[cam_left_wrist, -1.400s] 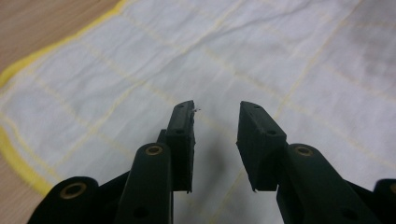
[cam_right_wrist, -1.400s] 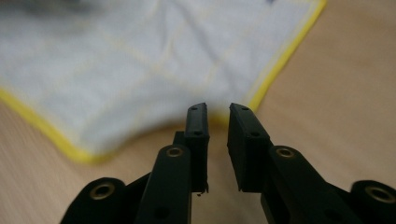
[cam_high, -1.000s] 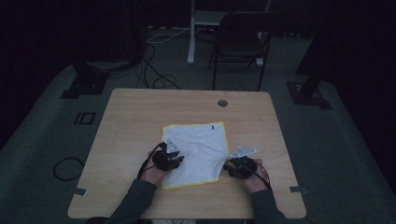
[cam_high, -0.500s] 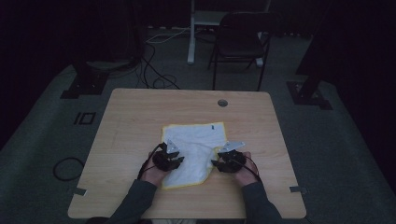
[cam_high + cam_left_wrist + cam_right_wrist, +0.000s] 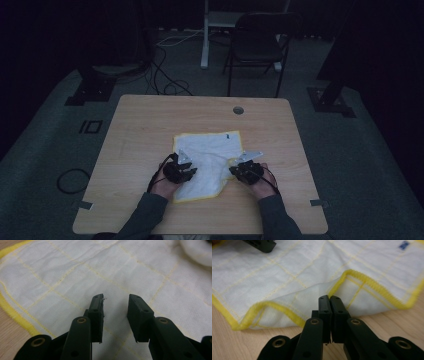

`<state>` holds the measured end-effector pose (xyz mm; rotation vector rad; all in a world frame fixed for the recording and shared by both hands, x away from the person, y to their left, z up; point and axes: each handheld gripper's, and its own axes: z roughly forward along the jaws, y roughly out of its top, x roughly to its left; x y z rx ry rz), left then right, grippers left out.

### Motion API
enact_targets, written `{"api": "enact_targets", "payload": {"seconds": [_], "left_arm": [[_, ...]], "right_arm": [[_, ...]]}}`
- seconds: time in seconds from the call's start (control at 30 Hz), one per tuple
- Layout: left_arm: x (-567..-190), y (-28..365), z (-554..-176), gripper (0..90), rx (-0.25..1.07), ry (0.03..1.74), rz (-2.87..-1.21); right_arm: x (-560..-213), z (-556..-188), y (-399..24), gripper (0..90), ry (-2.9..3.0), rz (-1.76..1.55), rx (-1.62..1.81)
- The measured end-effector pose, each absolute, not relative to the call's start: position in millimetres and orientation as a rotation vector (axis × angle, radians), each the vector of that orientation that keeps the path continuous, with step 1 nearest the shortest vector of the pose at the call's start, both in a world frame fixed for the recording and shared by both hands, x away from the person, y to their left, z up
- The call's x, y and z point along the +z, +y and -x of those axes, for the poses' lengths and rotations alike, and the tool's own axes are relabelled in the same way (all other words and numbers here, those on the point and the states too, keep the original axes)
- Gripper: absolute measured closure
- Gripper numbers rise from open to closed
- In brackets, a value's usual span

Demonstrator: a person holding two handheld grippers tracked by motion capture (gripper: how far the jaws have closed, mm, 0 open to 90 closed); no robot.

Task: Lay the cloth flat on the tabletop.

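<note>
A: Where is the cloth (image 5: 210,162) at this moment?

B: It lies on the wooden bench (image 5: 150,130), near your side and about in the middle. It is a white cloth with a yellow hem and thin yellow lines in squares. A small blue tag (image 5: 227,135) sits close to its far edge.

A: And your left tongs (image 5: 115,305)?

B: In the left gripper view they are open, with a clear gap between the two black jaws. They stand above the flat white part of the cloth, and nothing is between the pads. In the high view your left tongs (image 5: 190,172) are over the left part of the cloth, not far from its near corner.

A: What about the right tongs (image 5: 329,300)?

B: They have just been closing, and now the jaws stand together with no gap. In the right gripper view their tips are at the yellow hem, where the edge of the cloth is lifted up from the bench in a small arch. I cannot tell if a thin piece of the cloth is caught between the pads. In the high view your right tongs (image 5: 234,171) are at the right edge of the cloth, which looks wrinkled there.

A: Is the rest of the cloth flat?

B: Mostly yes; the far part lies flat.
</note>
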<state>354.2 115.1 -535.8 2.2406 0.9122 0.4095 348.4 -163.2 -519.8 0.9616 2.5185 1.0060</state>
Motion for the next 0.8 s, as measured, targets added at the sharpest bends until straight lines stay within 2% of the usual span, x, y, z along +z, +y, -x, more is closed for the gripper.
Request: {"api": "enact_targets", "payload": {"seconds": [0.63,0.8], "left_arm": [[-537,122,-354,67.5,0.414,0.92,-2.23],[-536,124,-354,67.4,0.417,0.927,-2.23]], "right_arm": [[-486,-324,-205,88.7,2.347,-1.018,1.098],[-482,-322,-214,83.6,2.3,-1.039,1.124]]}}
